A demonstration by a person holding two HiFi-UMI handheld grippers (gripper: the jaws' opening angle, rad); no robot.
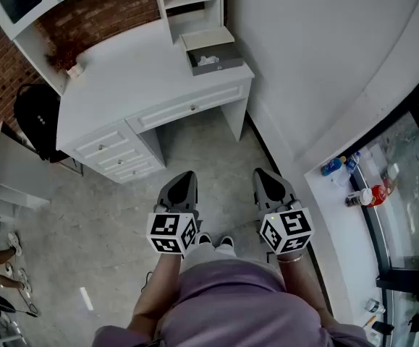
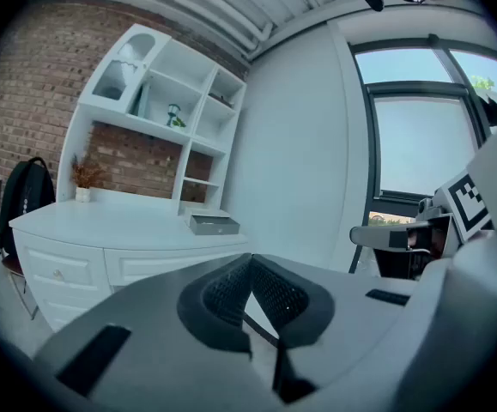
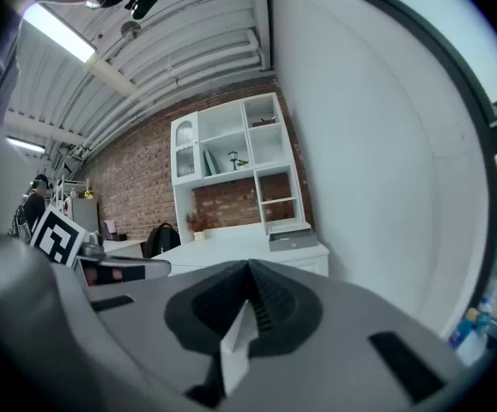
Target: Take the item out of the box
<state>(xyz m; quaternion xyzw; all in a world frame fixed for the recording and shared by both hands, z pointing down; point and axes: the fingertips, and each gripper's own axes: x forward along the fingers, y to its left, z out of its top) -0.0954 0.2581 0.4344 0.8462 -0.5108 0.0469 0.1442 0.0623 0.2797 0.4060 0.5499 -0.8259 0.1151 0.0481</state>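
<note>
1. Box (image 1: 210,53) at the desk's (image 1: 129,78) right rear corner, with a pale item (image 1: 208,61) inside, untouched.
2. Approach step: left tongs (image 1: 182,183) and right tongs (image 1: 268,179) both closed, empty, well apart from it.
3. Next, probably: step closer, open one pair, reach in.
4. Potted plant (image 1: 72,69) at the left rear corner, backpack (image 1: 39,121) beside the left end; neither in the way.

bright, even daylight; fisheye bending and dark corners in both gripper views.
</note>
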